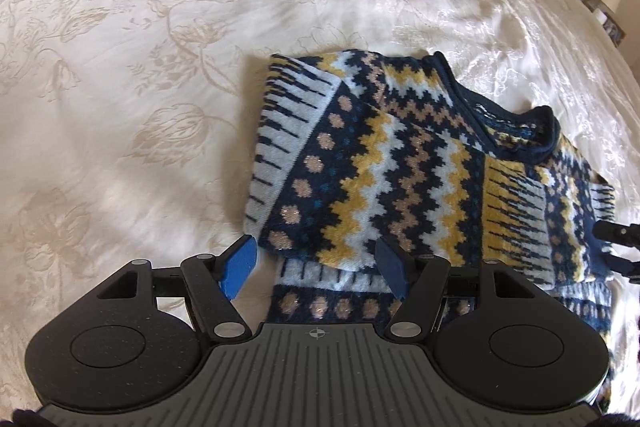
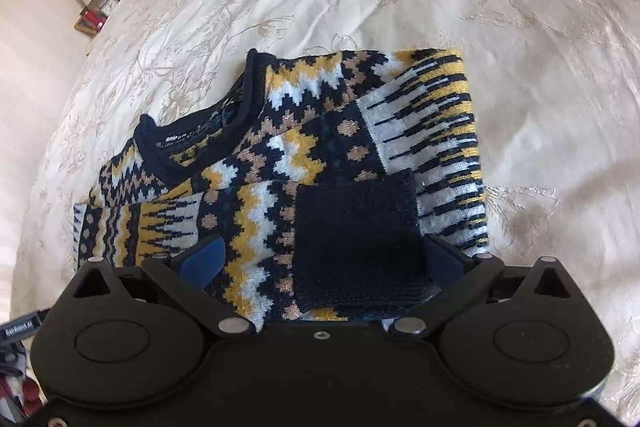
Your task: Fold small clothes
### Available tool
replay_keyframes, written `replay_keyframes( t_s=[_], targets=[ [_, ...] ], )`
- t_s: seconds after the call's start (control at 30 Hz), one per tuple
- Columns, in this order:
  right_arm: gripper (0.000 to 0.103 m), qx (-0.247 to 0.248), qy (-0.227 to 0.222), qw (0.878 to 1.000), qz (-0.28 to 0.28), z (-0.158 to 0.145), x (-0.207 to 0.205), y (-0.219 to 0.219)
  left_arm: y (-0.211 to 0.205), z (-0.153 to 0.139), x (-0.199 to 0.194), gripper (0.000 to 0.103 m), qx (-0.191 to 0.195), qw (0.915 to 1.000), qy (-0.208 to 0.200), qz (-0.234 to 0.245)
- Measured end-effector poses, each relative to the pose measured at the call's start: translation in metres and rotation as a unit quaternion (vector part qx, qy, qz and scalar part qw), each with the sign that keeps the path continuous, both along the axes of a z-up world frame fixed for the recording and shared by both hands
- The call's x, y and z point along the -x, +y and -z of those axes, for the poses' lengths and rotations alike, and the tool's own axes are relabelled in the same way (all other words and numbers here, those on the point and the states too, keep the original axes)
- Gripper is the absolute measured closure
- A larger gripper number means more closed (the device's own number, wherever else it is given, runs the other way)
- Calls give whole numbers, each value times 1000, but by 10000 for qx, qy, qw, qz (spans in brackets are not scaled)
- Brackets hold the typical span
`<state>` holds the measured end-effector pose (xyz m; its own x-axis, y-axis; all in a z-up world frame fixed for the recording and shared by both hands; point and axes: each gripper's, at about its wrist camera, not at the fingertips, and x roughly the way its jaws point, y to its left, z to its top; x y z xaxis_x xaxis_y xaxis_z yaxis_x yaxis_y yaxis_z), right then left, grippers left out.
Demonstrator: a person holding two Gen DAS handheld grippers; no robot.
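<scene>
Evidently mid-fold: left tongs [image 1: 316, 267] gape empty over the sweater [image 1: 400, 163] on the bed [image 1: 120, 67]; right tongs [image 2: 320, 267] straddle its cuff [image 2: 356, 239] (grip unclear). Next, fold hem upward.

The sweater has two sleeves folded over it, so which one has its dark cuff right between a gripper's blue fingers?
The sleeve in the right wrist view: its plain navy cuff lies between the right gripper; the other sleeve shows only pattern.
</scene>
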<state>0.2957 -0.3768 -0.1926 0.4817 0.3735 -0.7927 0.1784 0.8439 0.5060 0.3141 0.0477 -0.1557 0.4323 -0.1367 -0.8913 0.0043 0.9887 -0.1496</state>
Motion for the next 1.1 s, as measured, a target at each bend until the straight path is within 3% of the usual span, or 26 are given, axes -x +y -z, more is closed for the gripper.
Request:
replay_keyframes(
  t_s=[0.13,0.27,0.33,0.37,0.4,0.47,0.6,0.67,0.77,0.87,1.03,1.1],
  targets=[
    [6,-113,131,9998,137,0,-3,-1,5,-3,1,39,-55,10000,-44,-39],
    [28,180,129,9997,-129,-4,-3,7,5,-7,-1,39,-90,9999,-105,-20],
    [48,307,141,9990,-305,-7,-3,10,2,-9,-4,39,-102,9998,-151,16],
    [69,325,112,9987,-375,-8,-2,12,1,-9,-5,39,-105,9998,-172,40],
    [77,310,98,9984,-464,-10,-2,14,-1,-10,-7,39,-113,9997,-199,70],
    [82,355,-76,9971,-672,-22,0,22,-4,-12,-11,39,-128,9995,-247,129],
    [83,219,-893,9893,-1136,-68,13,32,-9,-16,-22,39,-113,9991,-365,184],
    [83,447,-994,9886,-1035,-79,17,26,-11,-15,-29,39,-116,9990,-406,156],
    [82,721,-484,9940,-672,-59,10,6,-13,-8,-42,39,-190,9990,-396,116],
    [80,988,-98,9926,-706,-35,1,-1,-16,2,-55,39,-439,9983,-358,102],
    [74,1029,90,9910,-849,-17,-6,5,-10,20,-66,38,-742,9972,-84,5],
    [66,1055,156,9913,-778,-11,-5,4,-4,25,-63,35,-801,9968,-69,28]
  ],
)
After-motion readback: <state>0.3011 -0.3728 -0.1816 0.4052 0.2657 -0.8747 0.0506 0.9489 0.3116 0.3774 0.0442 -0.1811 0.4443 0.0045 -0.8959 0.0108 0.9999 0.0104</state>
